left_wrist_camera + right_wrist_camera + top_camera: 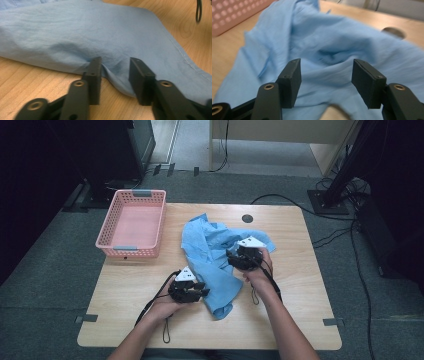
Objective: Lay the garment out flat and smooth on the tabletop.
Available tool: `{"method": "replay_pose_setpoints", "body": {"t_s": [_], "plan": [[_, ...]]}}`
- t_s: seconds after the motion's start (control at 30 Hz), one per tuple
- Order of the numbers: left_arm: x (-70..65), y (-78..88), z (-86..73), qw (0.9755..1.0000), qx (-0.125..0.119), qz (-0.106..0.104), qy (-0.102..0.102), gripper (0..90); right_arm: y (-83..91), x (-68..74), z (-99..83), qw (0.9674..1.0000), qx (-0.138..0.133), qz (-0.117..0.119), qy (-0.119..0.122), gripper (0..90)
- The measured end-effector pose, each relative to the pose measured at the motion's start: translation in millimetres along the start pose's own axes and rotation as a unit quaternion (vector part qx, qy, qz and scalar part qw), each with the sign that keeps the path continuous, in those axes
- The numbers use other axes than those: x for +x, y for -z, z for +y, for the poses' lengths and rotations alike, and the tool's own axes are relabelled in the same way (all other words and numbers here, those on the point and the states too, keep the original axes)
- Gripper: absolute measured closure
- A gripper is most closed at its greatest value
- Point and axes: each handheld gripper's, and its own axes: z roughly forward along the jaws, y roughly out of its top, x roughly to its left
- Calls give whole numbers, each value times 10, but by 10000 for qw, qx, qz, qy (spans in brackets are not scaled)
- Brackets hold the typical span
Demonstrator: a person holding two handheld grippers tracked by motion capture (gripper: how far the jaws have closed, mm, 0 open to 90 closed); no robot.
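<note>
A crumpled light blue cloth (212, 257) lies in the middle of the wooden table (300, 275). My left gripper (202, 292) rests at the cloth's near left edge. In the left gripper view its jaws (115, 65) stand apart, with a small raised fold of the cloth (110, 37) lying loose between them and not pinched. My right gripper (233, 256) hovers over the cloth's right part, pointing left. In the right gripper view its jaws (325, 68) are wide apart above the cloth (329, 42), with nothing held.
A pink plastic basket (114, 215) stands at the table's far left corner, its wall (227, 12) blurred in the right gripper view. A round cable hole (247, 218) sits near the far edge. Black cables trail from both grippers across the near table.
</note>
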Motion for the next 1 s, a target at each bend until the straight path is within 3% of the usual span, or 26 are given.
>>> {"method": "replay_pose_setpoints", "body": {"t_s": [0.17, 0.33, 0.47, 0.7, 1.0], "plan": [[54, 37, 11, 9996, -148, -49, 254, 441, -145, 226, -142, 9994, 300, 109, 129, 409], [114, 131, 22, 9978, -337, 329, 473, 297, -261, 357, -305, 9986, 483, 228, 41, 405], [170, 186, 24, 9969, -358, 449, 546, 216, -293, 365, -399, 9985, 465, 226, -151, 404], [215, 200, 15, 9957, -287, 602, 649, 216, -281, 383, -415, 9984, 527, 169, 98, 406], [241, 236, 16, 9941, -339, 745, 706, 216, -154, 214, -495, 9983, 549, 197, 74, 406]]}}
